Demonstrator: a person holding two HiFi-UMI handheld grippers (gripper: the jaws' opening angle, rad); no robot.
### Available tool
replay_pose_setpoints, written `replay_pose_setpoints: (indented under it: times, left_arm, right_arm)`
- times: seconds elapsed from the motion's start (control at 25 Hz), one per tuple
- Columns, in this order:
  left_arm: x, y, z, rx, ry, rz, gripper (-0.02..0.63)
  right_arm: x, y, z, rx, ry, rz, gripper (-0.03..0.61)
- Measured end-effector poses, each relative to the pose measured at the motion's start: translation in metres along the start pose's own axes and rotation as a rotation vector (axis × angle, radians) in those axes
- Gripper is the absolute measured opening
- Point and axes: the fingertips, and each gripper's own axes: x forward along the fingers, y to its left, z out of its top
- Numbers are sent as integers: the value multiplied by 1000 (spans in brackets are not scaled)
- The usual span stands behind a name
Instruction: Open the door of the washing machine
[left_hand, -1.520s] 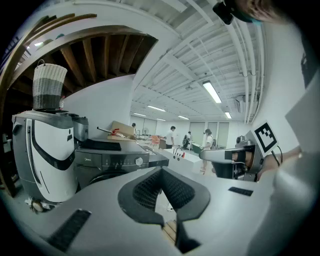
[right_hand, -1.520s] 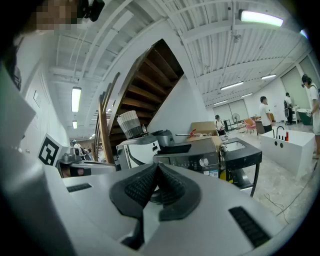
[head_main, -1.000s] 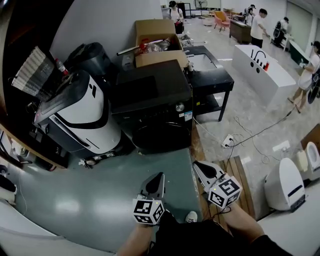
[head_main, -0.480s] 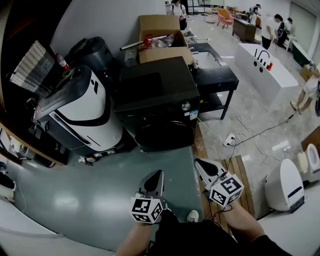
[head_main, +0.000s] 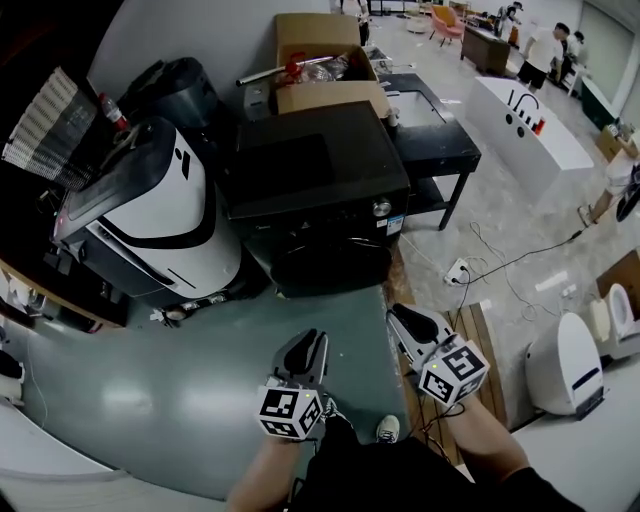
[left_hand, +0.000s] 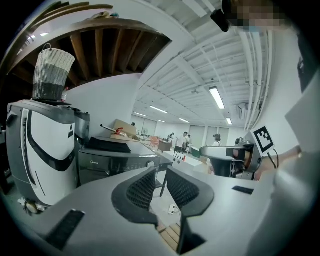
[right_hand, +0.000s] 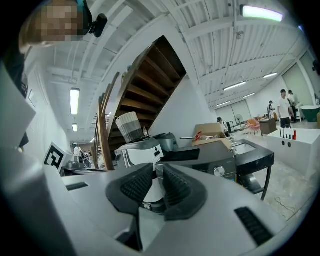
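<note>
Approach step. Nothing held in left gripper (head_main: 318, 341), jaws just parted a crack. Washing machine (head_main: 318, 178) well ahead, door (head_main: 332, 266) shut. Right gripper (head_main: 401, 316) likewise empty, just parted. Next: reach door's edge, grip, swing outward.

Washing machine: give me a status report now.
Both empty: left tool, right tool, jaws just opening. Ahead, washing machine, door shut, untouched. Nothing blocks the approach.

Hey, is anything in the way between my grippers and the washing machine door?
Nothing visible: only bare floor lies between the left gripper, the right gripper and the washing machine door. Their jaws have just been opening, empty.
</note>
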Motion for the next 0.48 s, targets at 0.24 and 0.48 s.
replay_pose_setpoints:
  times: [0.24,0.48]
  left_arm:
    - [12,38,4,-3,15,-38,135]
    - [30,77,3,-2,36,-95,184]
  right_arm:
    - [37,-2,-1,-3,1,-45,145]
    - [77,-5,-6,-4,6,-90,181]
